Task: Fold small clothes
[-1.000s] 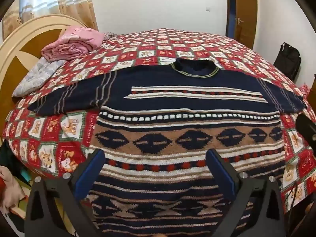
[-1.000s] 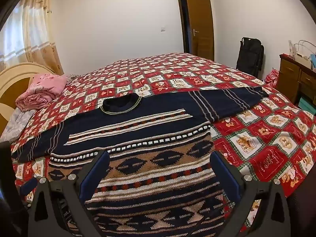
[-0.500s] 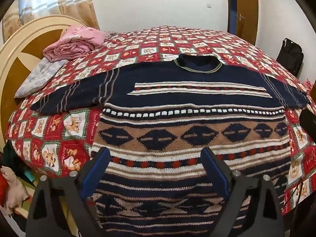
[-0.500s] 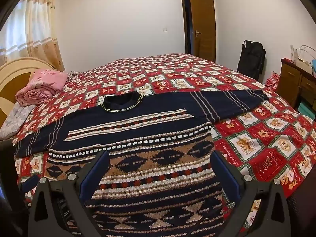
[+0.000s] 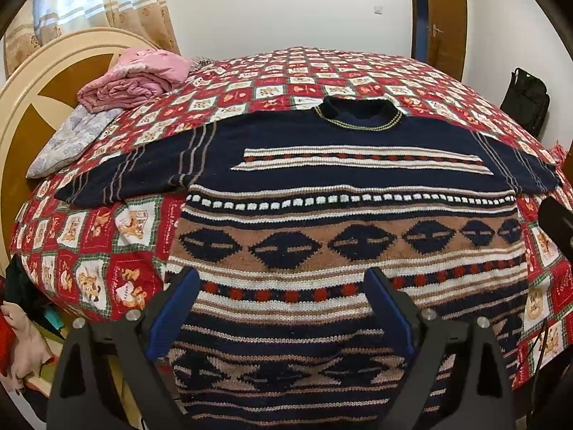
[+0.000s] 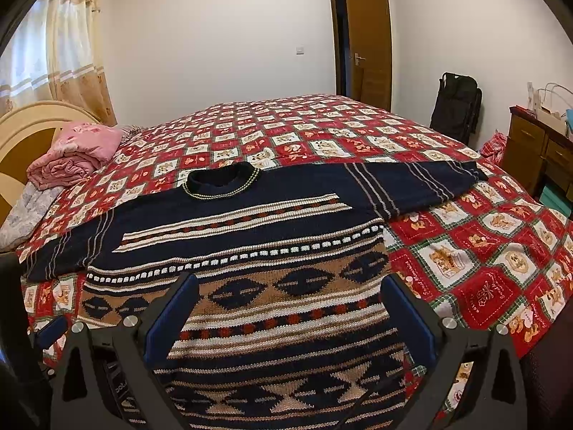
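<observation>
At 9 o'clock of the bed (image 5: 89, 251), the sweater's left sleeve (image 5: 136, 172) lies flat toward the headboard (image 5: 43, 82), with a folded pink blanket (image 5: 132, 79) and a grey pillow (image 5: 71, 136) near its cuff; a fold swung wide there could drag the sleeve against them. The sweater (image 5: 340, 236) itself is spread face up across the red patchwork cover, collar (image 5: 358, 114) at 12 o'clock and hem at 6 o'clock, hanging over the near mattress edge. The left gripper (image 5: 283, 308) hovers above the lower body with jaws wide apart and empty, as does the right gripper (image 6: 290, 315). Loose knit could snag or stretch if only 1 layer is pinched. At 3 o'clock the right sleeve (image 6: 422, 186) reaches toward the bed's side; open cover beyond the collar gives room.
</observation>
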Demonstrator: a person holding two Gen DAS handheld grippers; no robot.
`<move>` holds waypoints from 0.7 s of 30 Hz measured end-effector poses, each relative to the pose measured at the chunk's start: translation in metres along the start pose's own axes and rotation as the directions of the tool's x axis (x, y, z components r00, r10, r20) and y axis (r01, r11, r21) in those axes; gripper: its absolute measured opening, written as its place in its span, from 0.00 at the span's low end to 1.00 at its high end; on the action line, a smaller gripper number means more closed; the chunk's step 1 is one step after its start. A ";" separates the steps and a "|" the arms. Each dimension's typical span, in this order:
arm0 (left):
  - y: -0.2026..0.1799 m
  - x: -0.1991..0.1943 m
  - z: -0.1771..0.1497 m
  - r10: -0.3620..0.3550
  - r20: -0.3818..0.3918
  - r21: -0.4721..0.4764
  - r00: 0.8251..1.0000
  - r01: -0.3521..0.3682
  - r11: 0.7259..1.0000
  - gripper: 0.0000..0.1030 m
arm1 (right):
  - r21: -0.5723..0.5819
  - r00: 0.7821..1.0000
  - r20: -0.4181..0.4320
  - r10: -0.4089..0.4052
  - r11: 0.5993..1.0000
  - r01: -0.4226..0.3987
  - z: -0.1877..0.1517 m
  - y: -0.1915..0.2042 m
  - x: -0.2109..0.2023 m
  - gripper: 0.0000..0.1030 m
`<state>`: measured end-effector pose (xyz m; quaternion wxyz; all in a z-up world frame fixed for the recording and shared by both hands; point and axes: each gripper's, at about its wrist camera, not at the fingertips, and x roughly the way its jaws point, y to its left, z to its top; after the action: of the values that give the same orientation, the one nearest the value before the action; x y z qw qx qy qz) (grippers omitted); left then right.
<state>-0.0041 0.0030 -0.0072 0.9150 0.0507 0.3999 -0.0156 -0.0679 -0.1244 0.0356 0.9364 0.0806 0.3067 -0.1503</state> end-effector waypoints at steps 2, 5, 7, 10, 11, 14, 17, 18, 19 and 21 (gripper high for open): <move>-0.001 0.000 0.000 0.002 0.001 0.000 1.000 -0.002 1.000 0.92 | -0.001 1.000 -0.003 -0.001 1.000 0.001 -0.001 0.000 0.001 0.99; 0.000 0.000 -0.001 0.004 0.002 0.002 1.000 -0.004 1.000 0.92 | -0.002 1.000 -0.008 -0.003 1.000 0.003 -0.002 0.001 0.002 0.99; 0.001 0.000 -0.001 0.006 0.001 0.002 1.000 -0.006 1.000 0.92 | -0.001 1.000 -0.008 -0.003 1.000 0.003 -0.002 0.001 0.002 0.99; 0.002 0.001 -0.002 0.006 -0.002 -0.003 1.000 -0.006 1.000 0.92 | -0.003 1.000 -0.002 -0.003 1.000 0.003 -0.002 0.002 0.002 0.99; 0.003 0.001 -0.002 0.007 -0.003 -0.004 1.000 -0.007 1.000 0.92 | -0.005 1.000 -0.001 -0.003 1.000 0.003 -0.003 0.002 0.001 0.99; 0.004 0.000 -0.002 0.007 -0.003 -0.004 1.000 -0.007 1.000 0.92 | -0.007 1.000 -0.004 -0.003 1.000 0.003 -0.004 0.004 0.001 0.99; 0.004 0.000 -0.001 0.005 -0.003 -0.006 1.000 -0.005 1.000 0.92 | -0.006 1.000 -0.008 -0.001 1.000 0.001 -0.005 0.004 0.002 0.99; 0.004 0.000 -0.002 0.005 -0.002 -0.006 1.000 -0.005 1.000 0.92 | -0.006 1.000 -0.008 -0.002 1.000 0.002 -0.005 0.004 0.002 0.99; 0.003 0.000 -0.002 0.007 -0.002 -0.004 1.000 -0.007 1.000 0.92 | -0.006 1.000 -0.008 -0.002 1.000 0.002 -0.005 0.004 0.002 0.99; 0.004 0.001 -0.002 0.008 -0.004 -0.003 1.000 -0.008 1.000 0.92 | -0.007 1.000 -0.009 -0.002 1.000 0.002 -0.005 0.004 0.002 0.99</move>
<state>-0.0045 0.0067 -0.0085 0.9144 0.0512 0.4013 -0.0113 -0.0678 -0.1197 0.0303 0.9351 0.0777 0.3116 -0.1496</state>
